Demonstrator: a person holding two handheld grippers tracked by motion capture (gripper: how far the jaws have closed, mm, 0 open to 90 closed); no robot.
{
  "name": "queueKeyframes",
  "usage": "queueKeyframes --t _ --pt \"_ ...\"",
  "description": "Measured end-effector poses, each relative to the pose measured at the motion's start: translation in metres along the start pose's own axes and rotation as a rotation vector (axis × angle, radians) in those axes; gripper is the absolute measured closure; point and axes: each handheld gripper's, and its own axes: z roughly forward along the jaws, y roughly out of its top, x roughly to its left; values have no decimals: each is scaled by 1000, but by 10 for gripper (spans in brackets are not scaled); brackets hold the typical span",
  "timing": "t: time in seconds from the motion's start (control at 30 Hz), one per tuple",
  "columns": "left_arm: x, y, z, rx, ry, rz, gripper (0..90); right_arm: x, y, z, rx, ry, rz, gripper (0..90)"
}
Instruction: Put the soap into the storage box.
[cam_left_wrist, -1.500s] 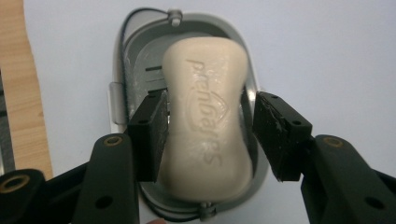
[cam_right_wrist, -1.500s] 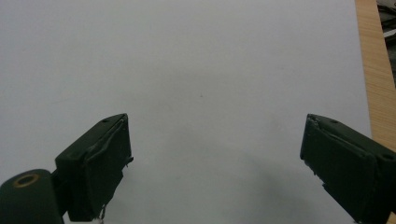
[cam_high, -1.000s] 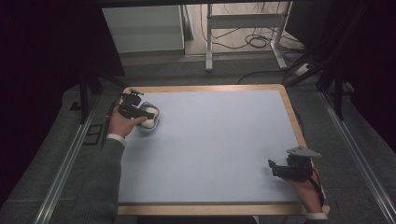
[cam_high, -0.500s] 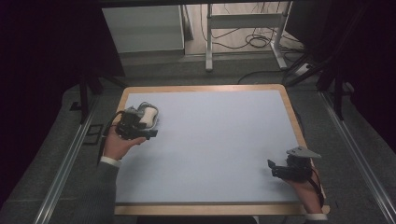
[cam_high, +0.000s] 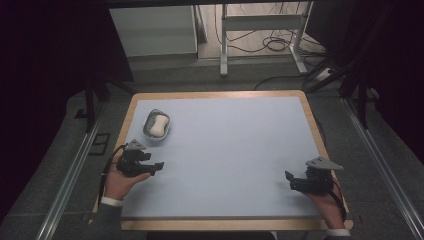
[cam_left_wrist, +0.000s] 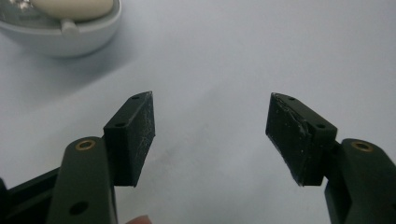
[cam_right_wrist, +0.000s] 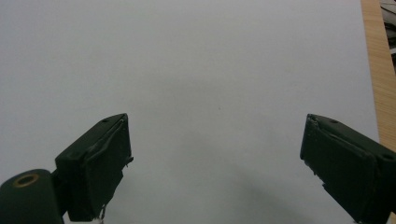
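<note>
A pale bar of soap lies in a small grey dish at the far left part of the blue table, near the left wooden edge. From above, the soap's long axis runs roughly toward and away from the person, leaning slightly to the right at its far end; neither end looks different from the other, so it points no particular way.

The left tongs sit just nearer the person than the dish, apart from it, jaws spread wide with nothing between them. In the left gripper view the dish with the soap lies ahead and off to the left of the open left tongs, not between the jaws.

The right tongs rest at the near right of the table, well apart from the dish, also wide open and empty. The left hand is plainly the nearer one, so any reach for the soap would probably fall to it
</note>
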Motion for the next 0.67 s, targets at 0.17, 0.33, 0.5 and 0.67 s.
queueKeyframes --t 0.17,0.33,0.5,0.67 --pt "-7 -20 -1 -28 -4 -4 327 2 1 -1 -4 0 -4 86" --pt "-6 -25 2 -14 -11 -8 324 2 1 -1 -3 -3 -4 86" --pt "-6 -27 5 -8 -11 -8 311 3 0 0 -15 0 -5 86" --pt "-5 -27 6 -4 -21 -5 297 5 1 0 -34 0 -2 85"
